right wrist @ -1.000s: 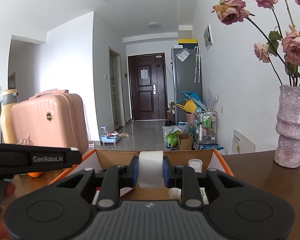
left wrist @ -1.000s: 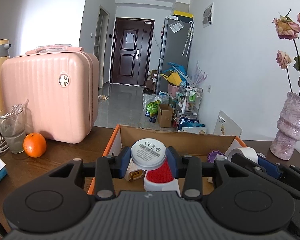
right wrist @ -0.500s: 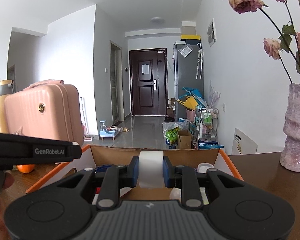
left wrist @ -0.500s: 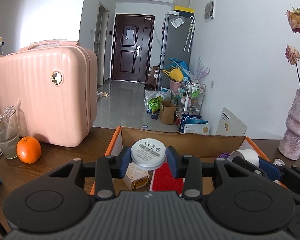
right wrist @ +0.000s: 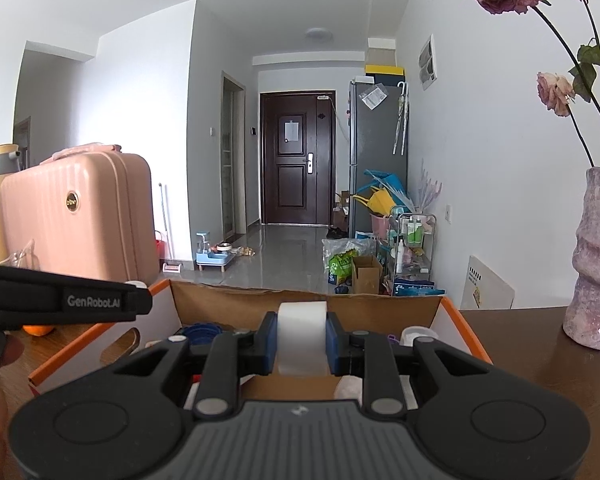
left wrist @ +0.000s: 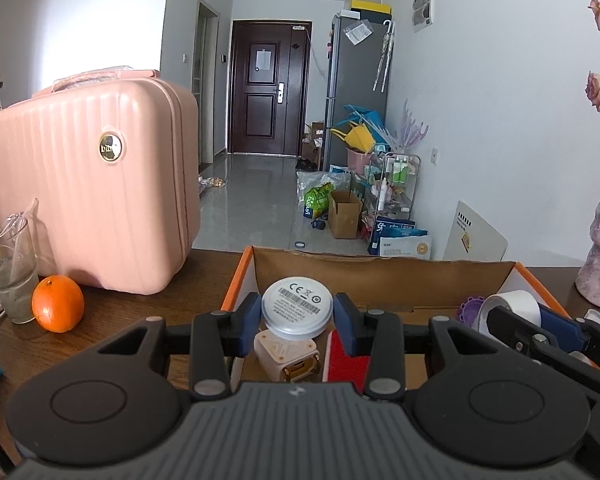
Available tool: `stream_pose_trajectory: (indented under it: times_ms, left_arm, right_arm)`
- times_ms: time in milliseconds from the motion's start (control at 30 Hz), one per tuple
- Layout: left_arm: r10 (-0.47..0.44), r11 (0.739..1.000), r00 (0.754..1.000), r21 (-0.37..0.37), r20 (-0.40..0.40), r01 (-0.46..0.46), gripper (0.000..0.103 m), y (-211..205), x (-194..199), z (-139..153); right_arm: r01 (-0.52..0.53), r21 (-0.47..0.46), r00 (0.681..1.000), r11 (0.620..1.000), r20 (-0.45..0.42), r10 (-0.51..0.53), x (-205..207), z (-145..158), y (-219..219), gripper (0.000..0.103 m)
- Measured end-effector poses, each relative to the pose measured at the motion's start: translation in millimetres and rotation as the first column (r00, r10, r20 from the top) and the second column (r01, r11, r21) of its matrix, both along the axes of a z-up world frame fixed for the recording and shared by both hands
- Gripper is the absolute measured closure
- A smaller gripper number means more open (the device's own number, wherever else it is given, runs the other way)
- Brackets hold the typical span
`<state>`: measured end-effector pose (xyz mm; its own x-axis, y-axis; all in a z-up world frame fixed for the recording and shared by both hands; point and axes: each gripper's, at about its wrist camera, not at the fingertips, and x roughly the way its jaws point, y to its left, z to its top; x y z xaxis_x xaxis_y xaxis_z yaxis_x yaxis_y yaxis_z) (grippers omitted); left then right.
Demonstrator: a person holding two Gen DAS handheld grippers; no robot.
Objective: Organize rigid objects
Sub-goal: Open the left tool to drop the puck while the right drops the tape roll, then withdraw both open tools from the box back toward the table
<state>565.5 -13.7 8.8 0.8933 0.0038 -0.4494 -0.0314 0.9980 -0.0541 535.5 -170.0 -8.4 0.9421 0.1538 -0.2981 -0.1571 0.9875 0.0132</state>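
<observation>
Release over the box [left wrist: 236,280] looks like the step in hand, and each gripper carries its own load; the left gripper [left wrist: 297,316] is clenched on a round disc [left wrist: 297,307], low in the centre of the left view, and the right gripper [right wrist: 302,340] is clenched on a roll of tape [right wrist: 302,336], low in the centre of the right view; both loads hang above the open box rather than in it. A good finish would be to lower each one until it sits close to the box floor, pick a bare patch, and only then ease the jaws apart, since a drop from height could send the disc bouncing off what already lies there.

Under the disc sit a cream plug [left wrist: 286,358] and a red piece [left wrist: 346,364], so the left load probably needs a spot to one side of them; a purple ring [left wrist: 469,307] lies toward the right of the box floor, just left of the tape.

The disc is flat and smooth, matt white with grey printed marks on its face; gripped by its rim, it could pivot if squeezed off centre. The tape is a pale, slightly translucent cylinder, held across its flat sides. The box is brown cardboard inside, with orange edges and white outer walls; the surface [left wrist: 120,320] beneath is dark wood.
</observation>
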Motion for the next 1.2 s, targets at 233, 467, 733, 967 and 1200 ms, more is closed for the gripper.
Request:
stream_pose_trajectory:
  times_ms: [233, 467, 733, 967, 1200]
  left_arm:
    - [-0.010, 1.000, 1.000, 0.006, -0.003, 0.010, 0.062, -1.0, -0.3, -0.6]
    - [-0.021, 1.000, 1.000, 0.020, -0.013, 0.022, 0.062, -2.2, 0.6, -4.1]
    - [-0.022, 0.999, 1.000, 0.023, -0.014, 0.022, 0.062, -1.2, 0.9, -4.4]
    - [0.036, 0.999, 0.999, 0.031, 0.022, -0.036, 0.006, 1.0, -5.5, -1.8]
    - [0.059, 0.998, 0.998, 0.035, 0.032, -0.060, 0.000, 1.7, -6.9, 0.3]
  right_arm:
    - [-0.003, -0.005, 1.000, 1.000, -0.006, 0.003, 0.2, 0.4, 0.4, 0.080]
    - [-0.001, -0.008, 1.000, 1.000, -0.010, 0.001, 2.5, 2.8, 0.6, 0.080]
    - [-0.001, -0.010, 1.000, 1.000, -0.013, 0.000, 1.7, 3.2, 0.9, 0.080]
    - [0.016, -0.013, 1.000, 1.000, -0.013, -0.016, 4.2, 3.2, 2.3, 0.042]
    - [0.033, 0.000, 0.999, 0.999, 0.011, -0.033, 1.9, 3.5, 1.0, 0.004]
